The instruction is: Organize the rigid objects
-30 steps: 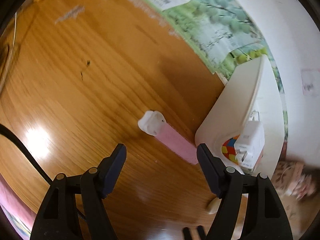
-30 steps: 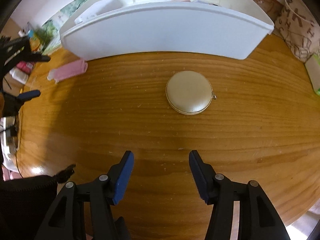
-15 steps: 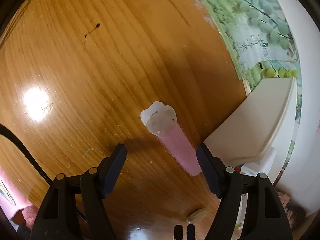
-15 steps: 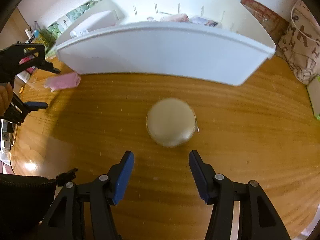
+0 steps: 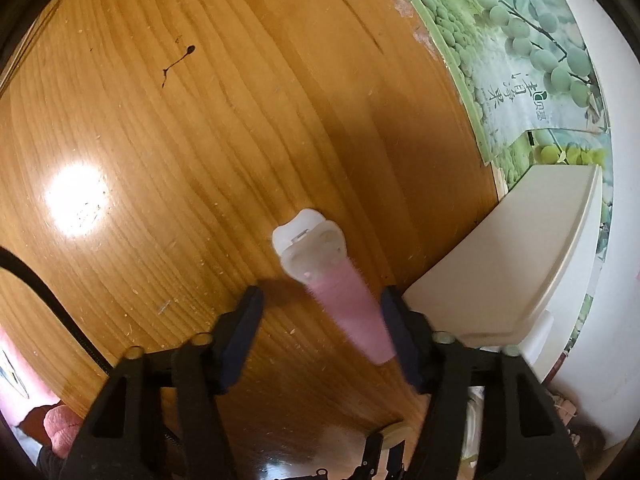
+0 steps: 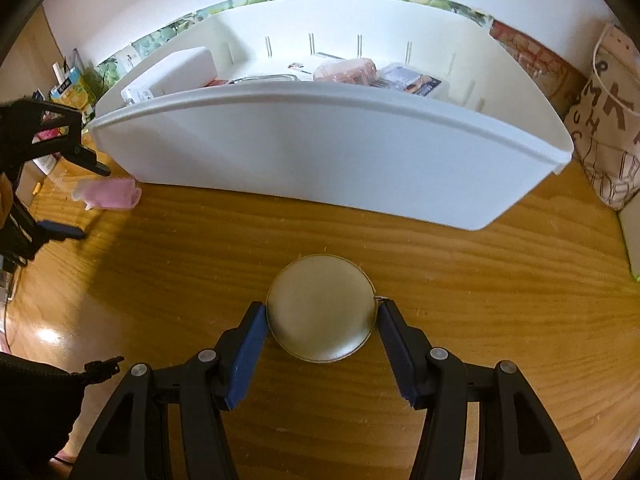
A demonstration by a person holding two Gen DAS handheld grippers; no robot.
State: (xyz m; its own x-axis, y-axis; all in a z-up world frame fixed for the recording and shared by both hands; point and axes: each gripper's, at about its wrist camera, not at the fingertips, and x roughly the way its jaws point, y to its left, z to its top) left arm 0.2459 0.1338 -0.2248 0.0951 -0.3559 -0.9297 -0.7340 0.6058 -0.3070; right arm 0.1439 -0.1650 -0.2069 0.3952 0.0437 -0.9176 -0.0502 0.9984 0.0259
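— What is in hand? The left gripper point(image 5: 320, 320), its jaws just closing, straddles a pink, white-capped plastic tube point(image 5: 340, 296) on the wooden worktop point(image 5: 180, 140); one pad touches, no pinch yet.

— And the right gripper point(image 6: 320, 336)? Spread around a round beige zipped case point(image 6: 322, 307), apparently not pressing. Both grasps look imminent; next, firm closure, then lifts over the white plastic bin point(image 6: 320, 152) wall just beyond.

Left gripper point(image 5: 320, 332): I lowered it over the pink tube point(image 5: 352, 312); my jaws have just been closing around it.
Right gripper point(image 6: 320, 352): I moved it forward; the round case point(image 6: 322, 308) now sits between my jaws.
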